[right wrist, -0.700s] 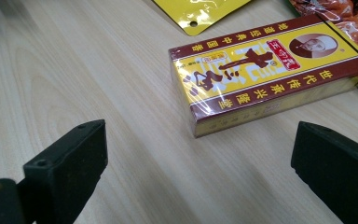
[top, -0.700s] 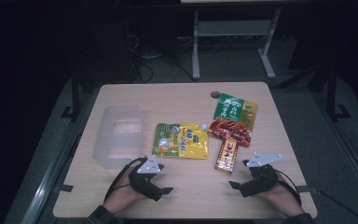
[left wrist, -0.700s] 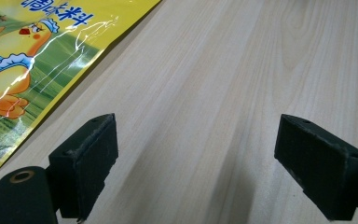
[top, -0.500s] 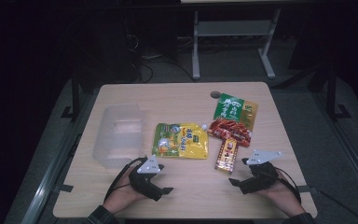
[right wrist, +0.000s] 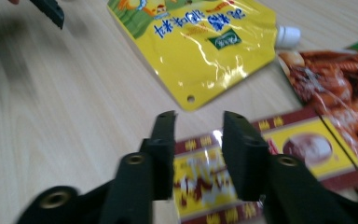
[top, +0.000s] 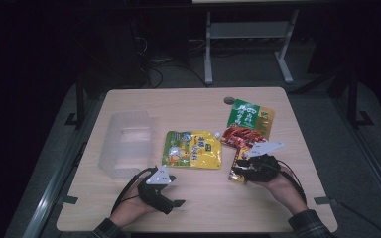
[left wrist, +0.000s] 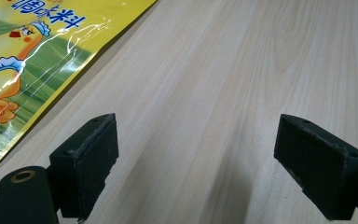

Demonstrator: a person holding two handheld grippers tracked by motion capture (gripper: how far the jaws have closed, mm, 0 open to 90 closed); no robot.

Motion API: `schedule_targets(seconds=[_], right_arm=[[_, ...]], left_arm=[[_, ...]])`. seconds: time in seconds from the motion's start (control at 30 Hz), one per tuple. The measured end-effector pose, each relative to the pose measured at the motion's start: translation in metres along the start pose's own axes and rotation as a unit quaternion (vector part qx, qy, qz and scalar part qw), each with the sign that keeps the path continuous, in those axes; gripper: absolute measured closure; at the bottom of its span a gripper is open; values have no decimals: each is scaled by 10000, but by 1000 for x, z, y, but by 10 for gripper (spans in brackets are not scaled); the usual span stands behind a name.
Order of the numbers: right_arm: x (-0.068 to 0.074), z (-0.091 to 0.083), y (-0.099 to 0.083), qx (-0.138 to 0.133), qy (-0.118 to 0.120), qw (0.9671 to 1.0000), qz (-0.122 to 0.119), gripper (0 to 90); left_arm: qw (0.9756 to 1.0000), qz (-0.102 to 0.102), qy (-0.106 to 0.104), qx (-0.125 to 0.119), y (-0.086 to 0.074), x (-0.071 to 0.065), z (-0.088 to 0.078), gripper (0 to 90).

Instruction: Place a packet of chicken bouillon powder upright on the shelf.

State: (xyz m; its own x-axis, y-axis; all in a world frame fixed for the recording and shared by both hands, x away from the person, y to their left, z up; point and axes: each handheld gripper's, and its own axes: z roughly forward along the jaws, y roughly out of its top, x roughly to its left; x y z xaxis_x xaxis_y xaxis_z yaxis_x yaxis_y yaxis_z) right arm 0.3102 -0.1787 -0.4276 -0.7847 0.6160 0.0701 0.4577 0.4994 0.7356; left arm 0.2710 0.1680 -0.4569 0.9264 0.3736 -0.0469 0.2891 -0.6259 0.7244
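Right tool [right wrist: 198, 122] hovers tilted over the red-and-yellow packet [right wrist: 242, 163].

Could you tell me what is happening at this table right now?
A person holds a gripper in each hand over a wooden table. The right gripper is over the red and yellow snack packet, jaws a little apart and not yet pinching it. The left gripper rests open on bare wood beside the yellow spouted pouch. A clear plastic box sits at the left.
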Motion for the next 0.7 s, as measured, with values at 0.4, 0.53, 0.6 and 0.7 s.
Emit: schedule_targets(seconds=[0.4,0.53,0.6,0.7], right_arm=[[-19,48,19,377,-101,9992,32,897],[-22,49,16,539,-150,9984,-31,898],[-24,46,13,588,-131,9982,33,898],[-26,44,11,594,-132,9981,44,898]], left_arm=[[10000,-55,-46,-26,0,-1,-1,134],[10000,-67,-37,-59,1,0,-1,134],[9999,-89,-44,-52,2,0,-2,137],[9999,-81,-62,-58,4,0,-1,138]])
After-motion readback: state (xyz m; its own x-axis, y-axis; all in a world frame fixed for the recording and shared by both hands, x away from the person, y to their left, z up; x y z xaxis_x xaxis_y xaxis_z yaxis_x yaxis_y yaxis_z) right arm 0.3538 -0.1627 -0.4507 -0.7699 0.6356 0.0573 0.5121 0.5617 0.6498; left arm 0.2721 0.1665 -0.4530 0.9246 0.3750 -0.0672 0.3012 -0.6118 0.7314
